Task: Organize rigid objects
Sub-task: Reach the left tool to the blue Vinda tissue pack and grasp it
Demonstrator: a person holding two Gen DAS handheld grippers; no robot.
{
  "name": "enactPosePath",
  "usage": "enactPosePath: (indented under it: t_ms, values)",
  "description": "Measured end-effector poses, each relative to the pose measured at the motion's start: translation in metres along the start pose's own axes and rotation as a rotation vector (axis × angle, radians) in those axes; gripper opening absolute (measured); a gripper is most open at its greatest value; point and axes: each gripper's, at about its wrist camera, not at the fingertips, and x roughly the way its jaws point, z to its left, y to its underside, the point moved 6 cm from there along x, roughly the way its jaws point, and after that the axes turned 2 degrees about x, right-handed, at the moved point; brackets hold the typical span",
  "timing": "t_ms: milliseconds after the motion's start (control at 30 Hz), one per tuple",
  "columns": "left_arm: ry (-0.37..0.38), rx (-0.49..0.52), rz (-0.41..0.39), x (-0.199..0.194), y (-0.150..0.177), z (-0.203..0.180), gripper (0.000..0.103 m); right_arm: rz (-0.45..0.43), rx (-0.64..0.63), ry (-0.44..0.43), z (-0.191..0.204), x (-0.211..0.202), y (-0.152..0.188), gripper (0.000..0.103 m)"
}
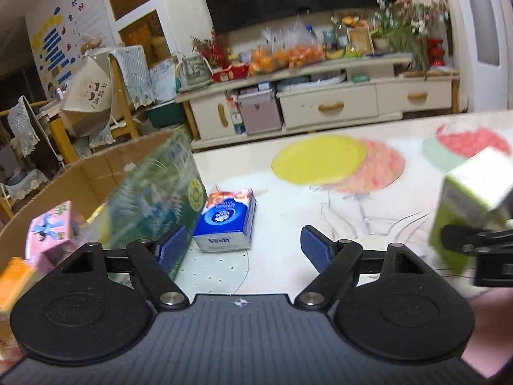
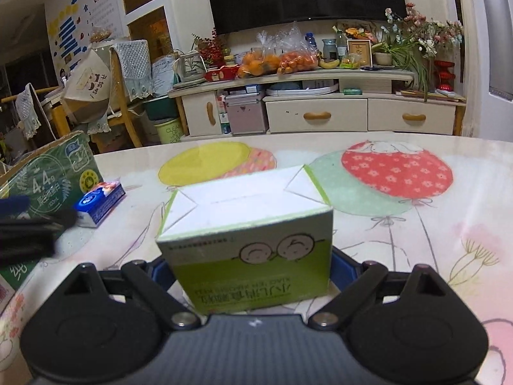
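Green-and-white box (image 2: pixel 247 234) with two little cartoon faces on it sits right between the blue pads of the right gripper (image 2: pixel 253 269). The pads lie against both of its sides, so it's pinched. Its print reads upside down from the right wrist view, and the white top flaps face up. Can't really tell if its bottom is touching the table (image 2: pixel 416 240) or just clear of it. In the left wrist view it looks tilted, but that part is blurry.

Left gripper (image 1: pixel 247 247) is spread wide with nothing between the fingers, only bare tablecloth. Its left pad is just beside the dark green carton (image 1: pixel 154 199), maybe brushing it; hard to say with the blur.

That carton stands at the open side of a cardboard box (image 1: pixel 96 170) at the table's left edge. Inside the box there's a pink box (image 1: pixel 51 234) and, closer to the camera, an orange box (image 1: pixel 12 282).

A blue tissue pack (image 1: pixel 227 221) lies on the table just right of the carton, ahead of the left gripper and well apart from the green-and-white box.

The table has a balloon-print cover in yellow, pink, mint and red. Behind it there's a cream TV stand (image 2: pixel 320 115) with bags of oranges (image 2: pixel 275 61) on top.
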Motion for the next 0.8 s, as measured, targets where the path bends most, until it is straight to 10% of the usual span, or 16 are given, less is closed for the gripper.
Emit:
enactPosePath:
  t_ms: [467, 800]
  values:
    - [-0.061, -0.080, 0.066, 0.060, -0.009, -0.004, 0.099, 0.005, 0.068, -0.061, -0.007, 0.002, -0.001, 0.098]
    - [0.215, -0.058, -0.011, 0.060, -0.019, -0.025, 0.103, -0.011, 0.108, -0.059, -0.014, 0.004, -0.006, 0.099]
